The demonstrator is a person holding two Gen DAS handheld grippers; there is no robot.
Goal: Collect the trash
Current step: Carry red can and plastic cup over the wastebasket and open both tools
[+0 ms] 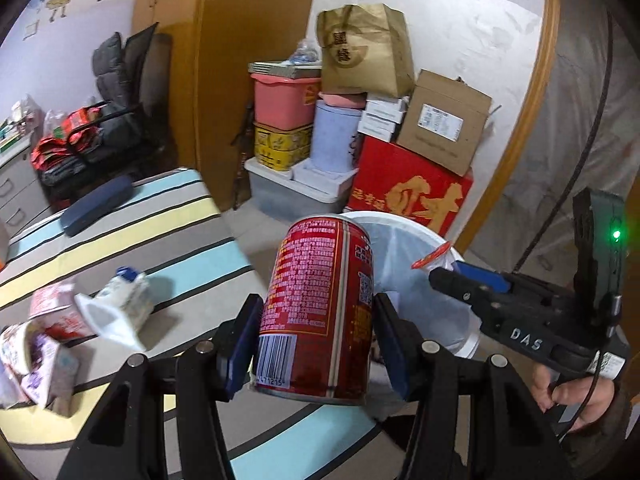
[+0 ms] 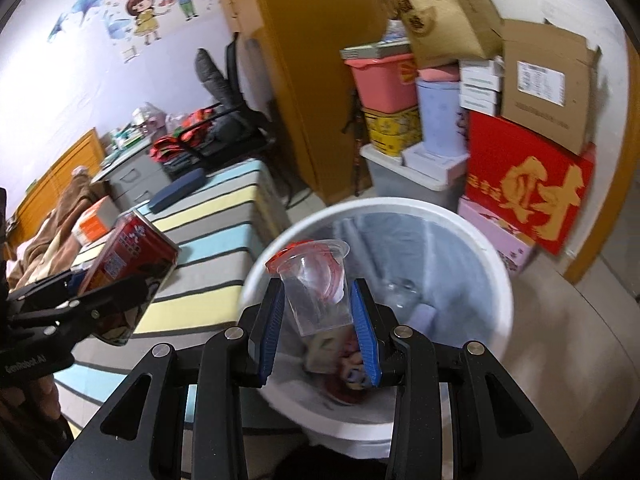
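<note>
1. Right wrist view: a clear plastic cup (image 2: 316, 288) with a red peeled lid is pinched between the blue pads of the right hand-held gripper (image 2: 320, 320), directly above the open white trash bin (image 2: 496, 280).
2. Left wrist view: the left hand-held gripper (image 1: 316, 336) clamps a red can (image 1: 320, 308) beside the bin's rim.
3. Crumpled cartons (image 1: 52, 340) lie on the striped bed (image 1: 168, 220).
</note>
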